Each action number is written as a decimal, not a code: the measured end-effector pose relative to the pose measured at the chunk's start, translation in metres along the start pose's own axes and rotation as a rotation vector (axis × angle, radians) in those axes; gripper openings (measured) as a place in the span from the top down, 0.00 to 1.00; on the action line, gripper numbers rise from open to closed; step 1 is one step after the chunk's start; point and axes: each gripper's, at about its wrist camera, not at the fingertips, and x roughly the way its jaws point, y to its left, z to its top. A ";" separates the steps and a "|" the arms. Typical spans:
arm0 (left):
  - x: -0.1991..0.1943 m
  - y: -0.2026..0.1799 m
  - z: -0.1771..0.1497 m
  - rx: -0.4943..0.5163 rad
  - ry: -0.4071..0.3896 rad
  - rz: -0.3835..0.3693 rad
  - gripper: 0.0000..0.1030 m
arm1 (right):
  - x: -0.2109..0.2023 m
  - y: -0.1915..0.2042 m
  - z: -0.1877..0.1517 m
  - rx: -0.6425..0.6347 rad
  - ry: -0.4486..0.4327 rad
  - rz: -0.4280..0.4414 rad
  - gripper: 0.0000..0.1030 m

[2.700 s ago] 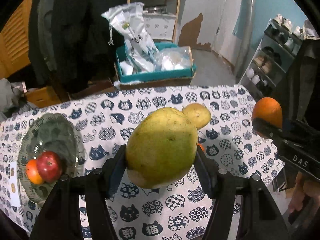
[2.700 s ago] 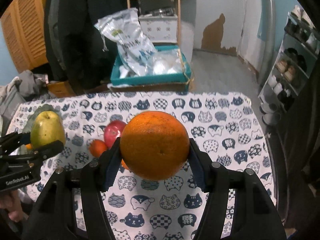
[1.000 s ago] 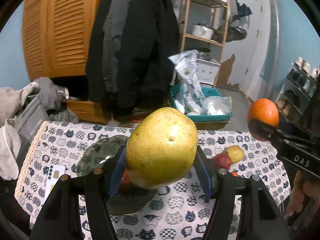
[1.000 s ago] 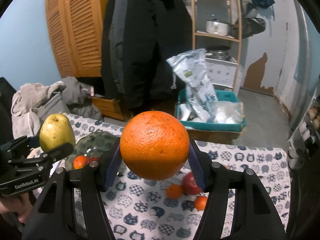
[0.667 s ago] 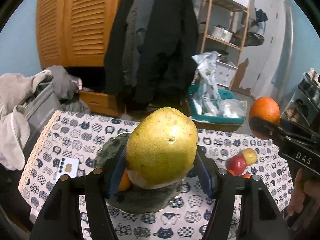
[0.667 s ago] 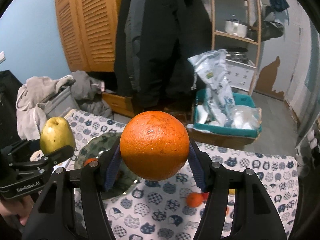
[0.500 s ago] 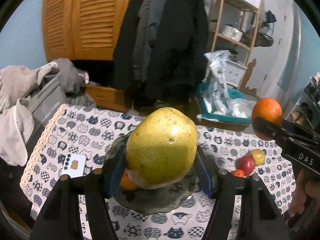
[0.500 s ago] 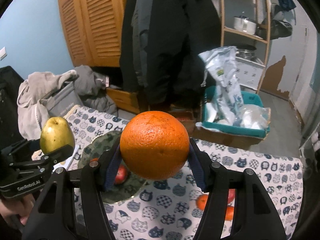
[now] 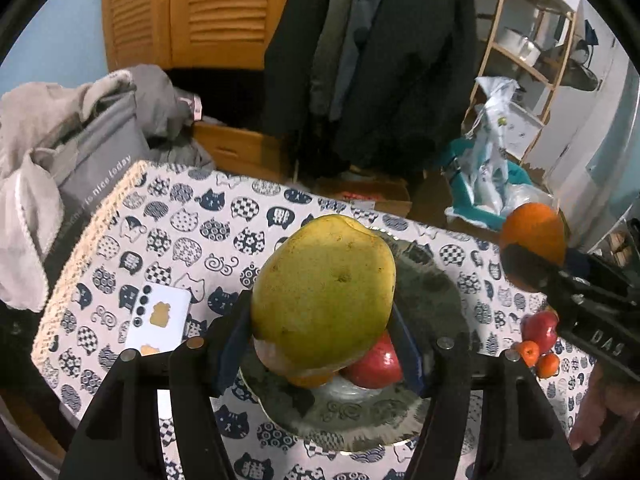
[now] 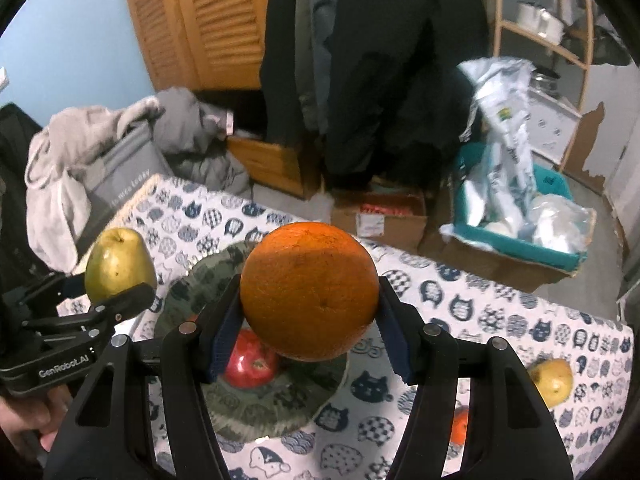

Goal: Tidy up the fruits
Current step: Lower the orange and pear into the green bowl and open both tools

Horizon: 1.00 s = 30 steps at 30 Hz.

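Hovering above the green glass plate (image 9: 436, 292), both tools carried fruit meant, I judged, to join what already lay there. The left gripper (image 9: 322, 334) had its blue pads clamped on a yellow-green pear (image 9: 324, 296), gripped across its belly so the fruit hung clear of the plate. The right gripper (image 10: 310, 330) was closed the same way on an orange (image 10: 310, 294), pinched at its widest part, which I took as the surest hold on a round thing. On the plate sat a red apple (image 10: 250, 364), and in the left view a small orange fruit (image 9: 312, 380) showed just under the pear. Holding both fruits side by side over the plate suggested a double drop-off.

Loose fruit waited on the cat-print tablecloth (image 9: 180, 236): a yellow pear (image 10: 554, 382) and a small tangerine (image 10: 460, 420) in the right view, well apart from the plate. A white card (image 9: 160, 320) lay beside the plate.

Compared with a second before, the plate had come from half-hidden behind the fruit to lying nearly beneath both grippers, and the views tipped further down toward the table; both grips looked unchanged.
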 end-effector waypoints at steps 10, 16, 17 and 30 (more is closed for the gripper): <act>0.058 0.008 -0.003 -0.006 0.123 0.017 0.36 | 0.065 0.007 -0.005 0.011 0.138 0.041 0.39; 0.081 0.008 -0.005 -0.006 0.166 0.019 0.36 | 0.090 0.004 -0.007 0.029 0.185 0.048 0.39; 0.084 0.008 -0.006 -0.008 0.171 0.019 0.36 | 0.093 0.003 -0.007 0.027 0.191 0.045 0.39; 0.116 0.014 -0.007 -0.030 0.229 0.034 0.36 | 0.124 -0.008 -0.021 0.052 0.268 0.034 0.39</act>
